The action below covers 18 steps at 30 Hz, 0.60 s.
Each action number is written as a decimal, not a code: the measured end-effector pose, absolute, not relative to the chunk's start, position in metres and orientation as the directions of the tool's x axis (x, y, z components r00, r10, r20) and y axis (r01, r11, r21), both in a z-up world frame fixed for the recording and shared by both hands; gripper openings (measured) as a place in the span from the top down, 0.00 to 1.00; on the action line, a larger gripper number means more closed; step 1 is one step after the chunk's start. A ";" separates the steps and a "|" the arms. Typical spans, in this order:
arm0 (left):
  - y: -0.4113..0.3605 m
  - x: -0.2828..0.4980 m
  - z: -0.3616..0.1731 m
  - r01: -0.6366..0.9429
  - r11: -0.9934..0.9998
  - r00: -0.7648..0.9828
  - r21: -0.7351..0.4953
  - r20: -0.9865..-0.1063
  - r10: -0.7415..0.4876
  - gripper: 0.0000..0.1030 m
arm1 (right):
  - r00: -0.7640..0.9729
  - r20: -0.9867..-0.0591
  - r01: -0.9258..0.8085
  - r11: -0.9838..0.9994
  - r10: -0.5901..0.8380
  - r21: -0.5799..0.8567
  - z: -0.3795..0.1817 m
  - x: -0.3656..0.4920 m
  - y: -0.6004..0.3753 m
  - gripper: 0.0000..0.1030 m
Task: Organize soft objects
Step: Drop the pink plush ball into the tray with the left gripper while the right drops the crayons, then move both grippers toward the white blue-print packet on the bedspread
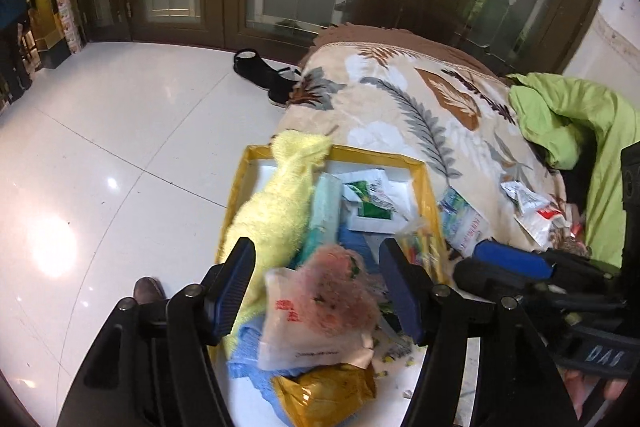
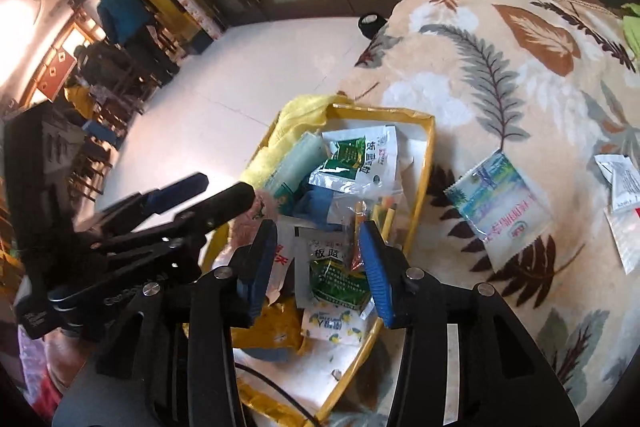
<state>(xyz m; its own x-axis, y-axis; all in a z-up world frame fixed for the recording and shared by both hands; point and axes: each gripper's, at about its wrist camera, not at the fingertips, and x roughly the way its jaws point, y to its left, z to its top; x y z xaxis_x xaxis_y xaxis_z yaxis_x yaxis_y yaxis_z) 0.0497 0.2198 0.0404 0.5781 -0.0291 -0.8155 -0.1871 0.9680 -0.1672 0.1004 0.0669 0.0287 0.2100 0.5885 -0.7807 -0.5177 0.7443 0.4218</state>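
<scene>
A yellow-rimmed box (image 1: 416, 163) (image 2: 430, 131) lies on the leaf-print blanket (image 1: 400, 107) and holds soft things: a yellow towel (image 1: 280, 203) (image 2: 296, 115), a pale green packet (image 1: 326, 211), white-and-green sachets (image 1: 370, 199) (image 2: 360, 155), a blue cloth (image 1: 248, 343) and a gold bag (image 1: 324, 395). My left gripper (image 1: 318, 287) is open above a clear bag with a pink fluffy thing (image 1: 332, 299). My right gripper (image 2: 318, 263) is open over a green sachet (image 2: 338, 283) in the box. Each gripper shows in the other's view, the right (image 1: 512, 259) and the left (image 2: 204, 195).
Loose sachets lie on the blanket right of the box: a blue-and-white one (image 1: 464, 219) (image 2: 500, 203) and white ones (image 1: 528, 207) (image 2: 624, 187). A green garment (image 1: 568, 123) lies at the far right. White tiled floor (image 1: 120, 167) with a black shoe (image 1: 264, 71) lies left. People stand far off (image 2: 120, 15).
</scene>
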 end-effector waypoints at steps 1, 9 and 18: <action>0.216 0.050 0.041 -0.176 0.970 0.577 -0.170 -0.816 -0.038 0.37 | 0.218 -0.777 -0.515 0.745 0.591 0.423 0.032 0.100 0.062 0.58; 0.183 0.054 0.039 -0.138 0.971 0.567 -0.197 -0.819 -0.086 0.37 | 0.290 -0.769 -0.375 0.807 0.569 0.456 0.036 0.108 -0.019 0.58; 0.132 0.052 0.043 -0.090 0.987 0.585 -0.131 -0.809 -0.055 0.37 | 0.288 -0.776 -0.258 0.826 0.561 0.501 0.016 0.096 -0.076 0.58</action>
